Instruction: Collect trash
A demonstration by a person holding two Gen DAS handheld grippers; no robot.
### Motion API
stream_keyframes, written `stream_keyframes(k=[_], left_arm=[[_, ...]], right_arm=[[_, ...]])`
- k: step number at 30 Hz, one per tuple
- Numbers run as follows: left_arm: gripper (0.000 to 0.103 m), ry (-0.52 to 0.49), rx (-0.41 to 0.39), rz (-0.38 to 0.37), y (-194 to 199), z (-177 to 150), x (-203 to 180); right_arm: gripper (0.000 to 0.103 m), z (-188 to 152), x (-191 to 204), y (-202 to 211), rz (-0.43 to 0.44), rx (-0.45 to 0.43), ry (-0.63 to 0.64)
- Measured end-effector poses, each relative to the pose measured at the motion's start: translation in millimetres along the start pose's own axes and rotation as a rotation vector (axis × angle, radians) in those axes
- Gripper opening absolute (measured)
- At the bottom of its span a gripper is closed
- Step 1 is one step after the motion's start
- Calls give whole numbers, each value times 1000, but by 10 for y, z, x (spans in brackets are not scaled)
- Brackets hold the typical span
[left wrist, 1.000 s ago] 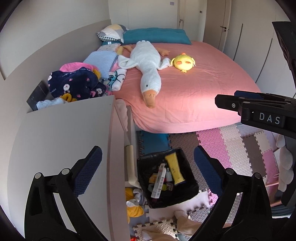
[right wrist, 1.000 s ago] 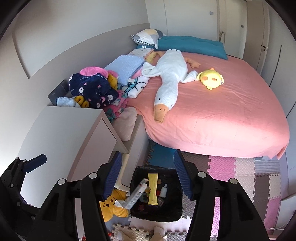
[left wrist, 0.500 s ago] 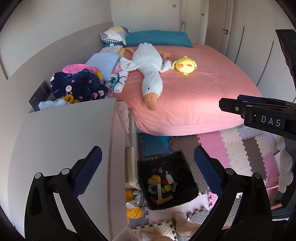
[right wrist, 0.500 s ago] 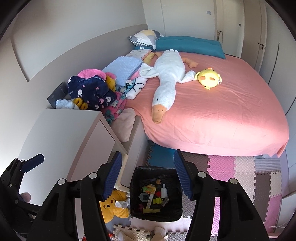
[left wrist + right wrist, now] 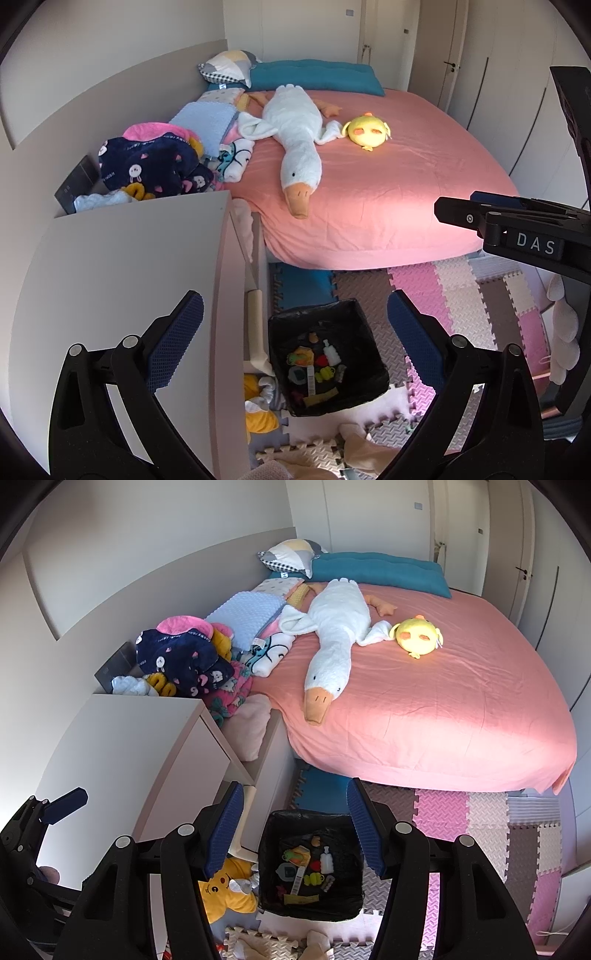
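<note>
A black-lined trash bin [image 5: 354, 317] stands on the foam floor mat beside the white cabinet; it also shows in the right wrist view [image 5: 273, 849]. Small trash pieces lie at its bottom, among them a white bottle [image 5: 325, 862] and a yellow tube [image 5: 301, 899]. My left gripper [image 5: 295, 339] is open and empty, high above the bin. My right gripper [image 5: 295, 829] is open and empty, also above the bin. The right gripper shows at the right of the left wrist view [image 5: 517, 229]; the left gripper shows at the lower left of the right wrist view [image 5: 44, 823].
A white cabinet top [image 5: 122, 277] lies to the left. A pink bed [image 5: 388, 184] holds a white goose plush [image 5: 299, 140] and a yellow chick plush [image 5: 367, 131]. Clothes pile [image 5: 155, 162] behind the cabinet. A yellow plush [image 5: 225, 893] lies beside the bin.
A yellow tube and a white tube that stood high in the bin one second ago have dropped to its bottom. Both grippers stay open and have barely moved.
</note>
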State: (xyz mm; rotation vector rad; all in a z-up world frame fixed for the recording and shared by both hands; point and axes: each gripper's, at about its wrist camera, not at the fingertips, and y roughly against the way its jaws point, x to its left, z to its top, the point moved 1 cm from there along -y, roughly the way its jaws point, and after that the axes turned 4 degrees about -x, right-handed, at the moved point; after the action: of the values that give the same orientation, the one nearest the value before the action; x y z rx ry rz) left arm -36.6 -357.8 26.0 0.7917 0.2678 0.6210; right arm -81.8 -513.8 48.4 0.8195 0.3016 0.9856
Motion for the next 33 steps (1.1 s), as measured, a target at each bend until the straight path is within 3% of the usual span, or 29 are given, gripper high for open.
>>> stream_keyframes(k=[33], left_arm=[[96,-16,8,5,-27,30,-28]], right_arm=[[59,14,-29,11,-7,-1,7]])
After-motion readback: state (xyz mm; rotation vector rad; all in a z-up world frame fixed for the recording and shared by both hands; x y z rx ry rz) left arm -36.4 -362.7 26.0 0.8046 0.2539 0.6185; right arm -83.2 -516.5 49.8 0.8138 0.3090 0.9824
